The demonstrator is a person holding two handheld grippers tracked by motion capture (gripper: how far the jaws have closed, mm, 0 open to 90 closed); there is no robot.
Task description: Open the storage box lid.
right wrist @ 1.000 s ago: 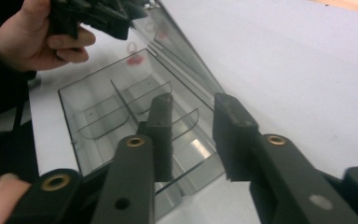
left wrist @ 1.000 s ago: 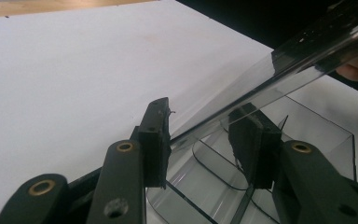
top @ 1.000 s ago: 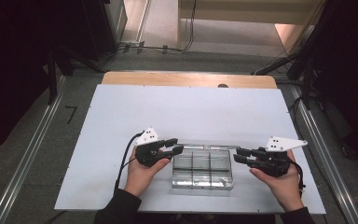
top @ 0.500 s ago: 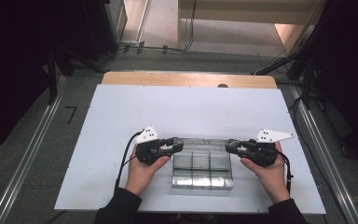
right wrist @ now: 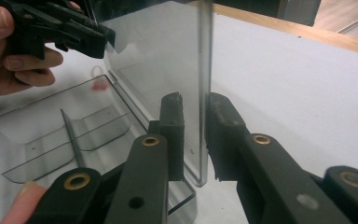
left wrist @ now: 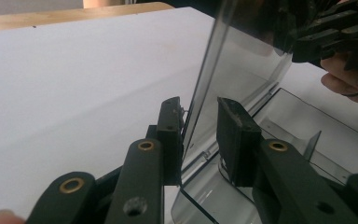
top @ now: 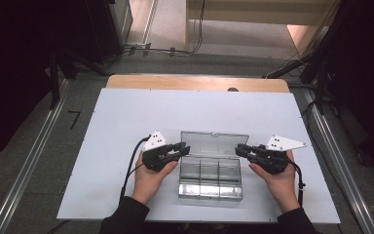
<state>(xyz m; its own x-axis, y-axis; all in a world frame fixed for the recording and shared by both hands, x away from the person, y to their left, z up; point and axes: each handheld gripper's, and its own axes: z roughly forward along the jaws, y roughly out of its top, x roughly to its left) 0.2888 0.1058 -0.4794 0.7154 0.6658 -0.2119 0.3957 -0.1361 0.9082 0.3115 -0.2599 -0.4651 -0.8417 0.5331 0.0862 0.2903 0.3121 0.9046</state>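
A clear plastic compartment box (top: 209, 187) lies near the table's front edge, its lid (top: 214, 144) standing up from the back edge. My left gripper (top: 186, 147) is at the lid's left end, and the lid (left wrist: 242, 56) passes between my left gripper's (left wrist: 199, 109) jaws with a small gap at one pad. My right gripper (top: 238, 148) is at the lid's right end, and my right gripper's (right wrist: 196, 105) jaws straddle the lid (right wrist: 168, 51), a gap showing at the left pad. Both pairs of jaws have just been closing.
The box sits on a white mat (top: 126, 126) over a wooden table (top: 195, 83). Its base holds thin dividers (right wrist: 70, 135). Dark stands and cables lie beyond the table's far edge.
Both grippers have moved inward to the lid's ends, the right one leftward and slightly down. The lid now stands higher above the base. Both pairs of jaws are narrower.
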